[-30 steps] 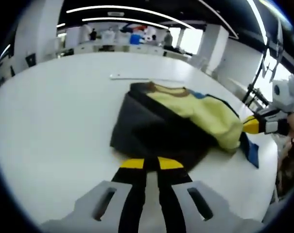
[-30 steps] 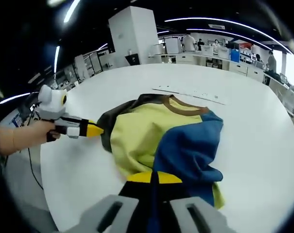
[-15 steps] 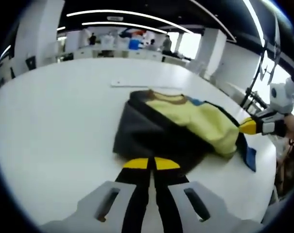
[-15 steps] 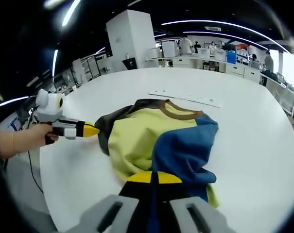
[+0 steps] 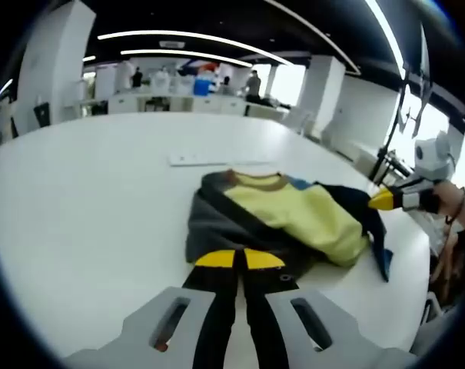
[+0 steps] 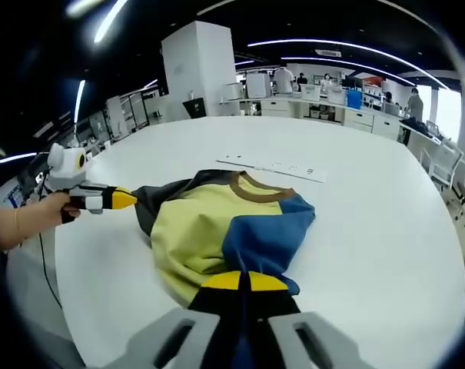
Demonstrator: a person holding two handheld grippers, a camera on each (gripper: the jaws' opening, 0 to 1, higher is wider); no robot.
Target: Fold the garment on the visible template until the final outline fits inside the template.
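A garment (image 5: 293, 215) in yellow, blue and dark grey with a brown collar lies bunched on the white table (image 5: 86, 200). My left gripper (image 5: 236, 260) is shut on its dark grey edge, jaws pressed together. In the right gripper view that same left gripper (image 6: 123, 199) comes in from the left in a person's hand and touches the dark sleeve. My right gripper (image 6: 244, 281) is shut on the blue part of the garment (image 6: 209, 231). The left gripper view shows this right gripper (image 5: 384, 200) at the garment's far right side.
A thin white marked strip (image 5: 209, 159) lies flat on the table just beyond the collar, also seen as the strip (image 6: 274, 165) in the right gripper view. The round table's edge (image 6: 63, 292) runs close on the left. Desks and people stand far behind.
Both cameras have drawn back and risen a little, so the garment looks smaller. It has been pulled flatter and wider between the two grippers, which keep their hold.
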